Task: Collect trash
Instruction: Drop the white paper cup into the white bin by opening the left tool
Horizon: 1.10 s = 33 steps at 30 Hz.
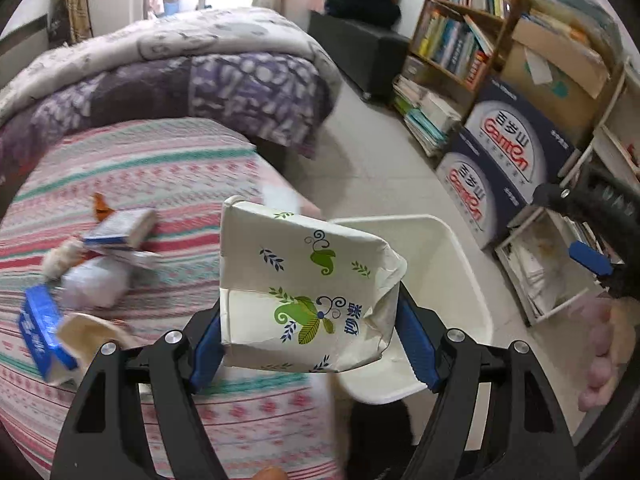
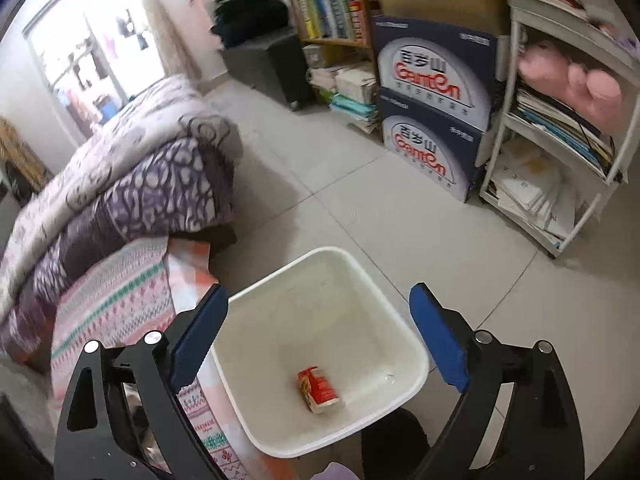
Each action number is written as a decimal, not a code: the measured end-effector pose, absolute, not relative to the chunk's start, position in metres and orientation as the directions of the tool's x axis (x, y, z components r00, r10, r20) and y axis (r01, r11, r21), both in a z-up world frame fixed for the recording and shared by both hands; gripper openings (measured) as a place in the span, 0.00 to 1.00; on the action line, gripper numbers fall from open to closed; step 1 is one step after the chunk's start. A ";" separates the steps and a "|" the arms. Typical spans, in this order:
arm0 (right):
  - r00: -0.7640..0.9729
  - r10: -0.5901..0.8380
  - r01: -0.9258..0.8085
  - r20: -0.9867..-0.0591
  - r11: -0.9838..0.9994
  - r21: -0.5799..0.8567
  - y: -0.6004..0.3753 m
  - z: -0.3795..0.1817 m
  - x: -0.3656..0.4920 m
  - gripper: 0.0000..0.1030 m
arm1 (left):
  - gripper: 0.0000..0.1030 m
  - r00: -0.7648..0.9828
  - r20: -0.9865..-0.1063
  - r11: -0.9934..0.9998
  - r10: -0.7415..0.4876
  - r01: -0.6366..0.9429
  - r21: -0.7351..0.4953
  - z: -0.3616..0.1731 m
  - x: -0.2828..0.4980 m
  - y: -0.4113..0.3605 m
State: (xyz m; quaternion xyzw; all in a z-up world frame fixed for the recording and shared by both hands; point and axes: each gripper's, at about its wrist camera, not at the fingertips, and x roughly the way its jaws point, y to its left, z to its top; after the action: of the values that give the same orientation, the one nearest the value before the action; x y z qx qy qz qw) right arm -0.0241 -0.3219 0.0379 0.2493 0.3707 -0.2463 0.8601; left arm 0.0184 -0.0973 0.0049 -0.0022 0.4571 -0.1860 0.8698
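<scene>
Beside the bed, over the bin: both tools working at the bed's edge.
left tool (image 1: 308, 344): gripping a crumpled white tissue pack (image 1: 304, 280) with green leaf print, blue pads pressing on both its sides; pack is sitting above the bed edge, partly overlapping the bin rim.
right tool (image 2: 320, 340): jaws standing wide, nothing between them, hanging over the bin.
bin (image 2: 408, 344): white, standing on the tiled floor (image 2: 400, 220), touching the bed side.
in bin: one small red-and-white carton (image 2: 320, 390) lying on the bottom.
bed (image 1: 160, 168): striped pink-green sheet, more trash lying on it, namely blue-white boxes (image 1: 120, 228), a white wad (image 1: 94, 280), a blue pack (image 1: 40, 332). All blurred.
</scene>
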 end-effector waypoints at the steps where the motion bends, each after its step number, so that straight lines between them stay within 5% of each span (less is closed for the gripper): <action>1: 0.603 -0.236 0.620 -0.762 0.740 0.261 -0.331 0.038 -0.027 0.87 | 0.71 0.501 -0.798 0.928 -0.335 0.324 -0.186 0.003 0.019 -0.108; 13: 0.625 -0.225 0.668 -0.747 0.649 0.364 -0.365 0.036 -0.048 0.87 | 0.86 0.381 -0.769 0.848 -0.513 0.361 -0.387 0.003 0.014 -0.154; 33: 0.638 -0.224 0.524 -0.737 0.827 0.202 -0.267 0.026 -0.014 0.91 | 0.86 0.651 -0.738 0.961 -0.178 0.275 0.011 0.041 0.008 -0.046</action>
State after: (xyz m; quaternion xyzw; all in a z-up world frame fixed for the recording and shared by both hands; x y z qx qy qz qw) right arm -0.0140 -0.2666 0.0262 0.2031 0.3688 -0.2122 0.8819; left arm 0.0079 -0.0460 0.0413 0.0611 0.3986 -0.1250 0.9065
